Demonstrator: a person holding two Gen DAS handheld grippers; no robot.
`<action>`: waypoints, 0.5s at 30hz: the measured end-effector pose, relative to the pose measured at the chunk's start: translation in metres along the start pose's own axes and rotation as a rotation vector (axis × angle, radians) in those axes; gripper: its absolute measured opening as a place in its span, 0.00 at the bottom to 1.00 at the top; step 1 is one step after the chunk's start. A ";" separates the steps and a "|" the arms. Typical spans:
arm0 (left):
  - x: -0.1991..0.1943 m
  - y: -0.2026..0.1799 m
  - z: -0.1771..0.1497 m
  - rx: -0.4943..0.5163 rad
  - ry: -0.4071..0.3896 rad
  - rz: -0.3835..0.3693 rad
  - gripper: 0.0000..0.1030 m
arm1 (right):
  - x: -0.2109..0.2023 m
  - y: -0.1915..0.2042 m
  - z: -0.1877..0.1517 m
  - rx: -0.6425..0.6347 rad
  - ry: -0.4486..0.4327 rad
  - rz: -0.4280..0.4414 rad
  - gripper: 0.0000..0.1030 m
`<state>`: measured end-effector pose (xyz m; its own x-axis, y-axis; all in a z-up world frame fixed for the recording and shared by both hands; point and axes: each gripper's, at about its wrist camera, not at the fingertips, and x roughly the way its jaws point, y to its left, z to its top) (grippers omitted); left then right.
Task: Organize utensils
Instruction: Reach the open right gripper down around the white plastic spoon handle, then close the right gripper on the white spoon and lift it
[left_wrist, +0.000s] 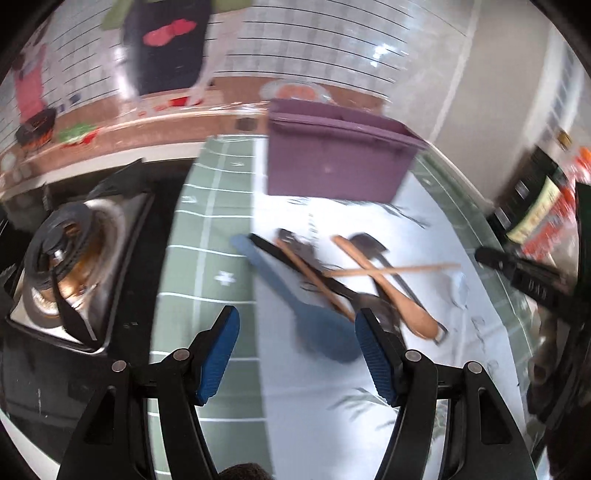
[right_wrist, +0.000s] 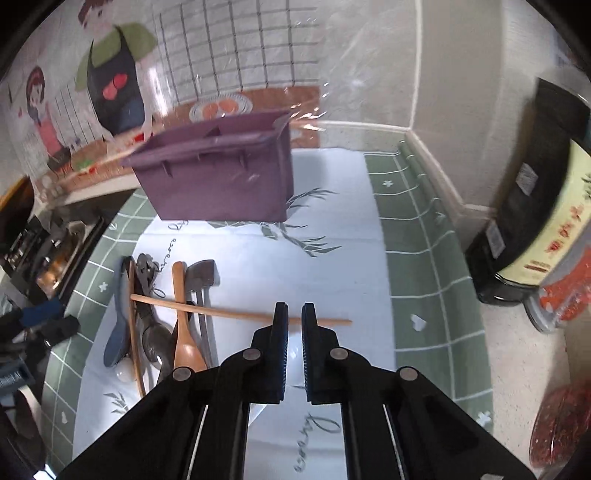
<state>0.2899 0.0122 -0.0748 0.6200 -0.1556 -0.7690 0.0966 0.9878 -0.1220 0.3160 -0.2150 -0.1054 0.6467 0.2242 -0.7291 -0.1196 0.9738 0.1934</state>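
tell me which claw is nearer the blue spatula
Left. The left claw hangs open right over the blue spatula; the right claw is off to its side, at the long wooden stick.

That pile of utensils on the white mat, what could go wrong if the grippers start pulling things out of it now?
The long chopstick lies crosswise over the wooden spoon and dark spatula, so lifting it may drag or scatter the pile. The right gripper looks shut right at the chopstick; a thin stick could slip or pivot. The left gripper is open over the blue spoon, whose neighbours overlap it, so it may catch two.
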 end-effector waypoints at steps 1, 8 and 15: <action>0.002 -0.005 -0.001 0.011 0.008 -0.005 0.64 | -0.003 -0.004 -0.002 0.012 0.001 0.013 0.06; 0.004 -0.017 -0.003 0.028 -0.020 0.057 0.64 | 0.001 -0.022 -0.022 0.127 0.067 0.007 0.50; -0.001 -0.008 -0.004 0.008 -0.075 0.129 0.64 | 0.020 -0.002 -0.025 0.210 0.083 -0.049 0.73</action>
<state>0.2858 0.0039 -0.0754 0.6838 -0.0273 -0.7292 0.0186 0.9996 -0.0200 0.3105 -0.2117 -0.1371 0.5824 0.1880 -0.7909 0.0753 0.9562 0.2828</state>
